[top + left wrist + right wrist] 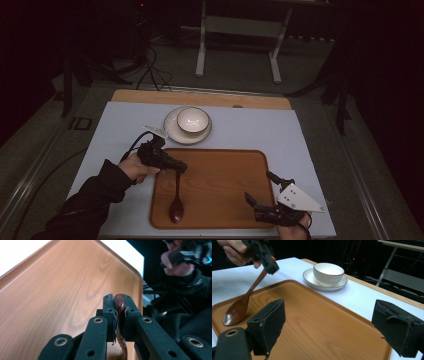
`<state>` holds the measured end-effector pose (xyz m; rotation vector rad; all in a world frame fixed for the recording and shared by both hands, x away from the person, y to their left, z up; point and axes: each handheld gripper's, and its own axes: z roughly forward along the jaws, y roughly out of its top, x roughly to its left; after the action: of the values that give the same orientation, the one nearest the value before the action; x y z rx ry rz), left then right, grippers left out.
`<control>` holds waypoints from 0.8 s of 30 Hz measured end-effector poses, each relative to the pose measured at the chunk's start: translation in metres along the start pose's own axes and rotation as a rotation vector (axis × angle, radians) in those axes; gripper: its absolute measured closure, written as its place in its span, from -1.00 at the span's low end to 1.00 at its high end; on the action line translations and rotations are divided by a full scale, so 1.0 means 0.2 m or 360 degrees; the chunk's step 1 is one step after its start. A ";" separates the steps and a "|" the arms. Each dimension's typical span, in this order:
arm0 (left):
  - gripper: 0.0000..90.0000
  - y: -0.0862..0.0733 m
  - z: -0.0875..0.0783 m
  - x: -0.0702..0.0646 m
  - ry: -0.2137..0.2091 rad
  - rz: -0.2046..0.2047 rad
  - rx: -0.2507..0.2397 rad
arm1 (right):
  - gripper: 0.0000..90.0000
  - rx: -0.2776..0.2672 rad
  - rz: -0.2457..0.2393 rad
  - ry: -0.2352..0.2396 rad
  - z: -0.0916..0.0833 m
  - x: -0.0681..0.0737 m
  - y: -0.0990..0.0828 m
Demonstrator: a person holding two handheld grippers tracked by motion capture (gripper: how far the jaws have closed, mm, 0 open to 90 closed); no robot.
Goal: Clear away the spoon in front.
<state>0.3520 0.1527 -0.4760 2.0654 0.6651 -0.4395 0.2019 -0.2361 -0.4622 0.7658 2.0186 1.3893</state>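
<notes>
Spoon (176, 202) was the thing being held; it was small, so bigger things came first. White counter (125, 120) held a wooden tray (220, 185). Behind the tray sat a plate (172, 131) with a bowl (193, 120) on it. Left gripper (181, 167) pinched the spoon's handle tight, with the scoop end resting on the tray. Right gripper (260, 192) stood wide open over the tray, holding nothing.

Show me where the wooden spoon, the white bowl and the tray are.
wooden spoon (175, 210), high view, on its dark bowl end resting on the tray.
white bowl (328, 272), right gripper view, on its ribbed outer wall.
tray (225, 185), high view, on a bare part of its wooden floor.
</notes>
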 end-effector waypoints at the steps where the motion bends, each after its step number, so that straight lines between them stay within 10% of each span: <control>1: 0.82 0.00 0.01 0.01 0.0009 -0.0005 0.0008 | -0.74 0.0000 -0.0001 0.0000 0.00 0.00 0.00; 24: 0.70 -0.06 0.15 0.14 0.0289 -0.0393 0.0038 | -0.74 -0.0003 -0.0001 0.0013 0.00 0.00 0.00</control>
<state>0.3640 0.1414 -0.5148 2.0700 1.0351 -0.4028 0.2017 -0.2365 -0.4619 0.7596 2.0232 1.3962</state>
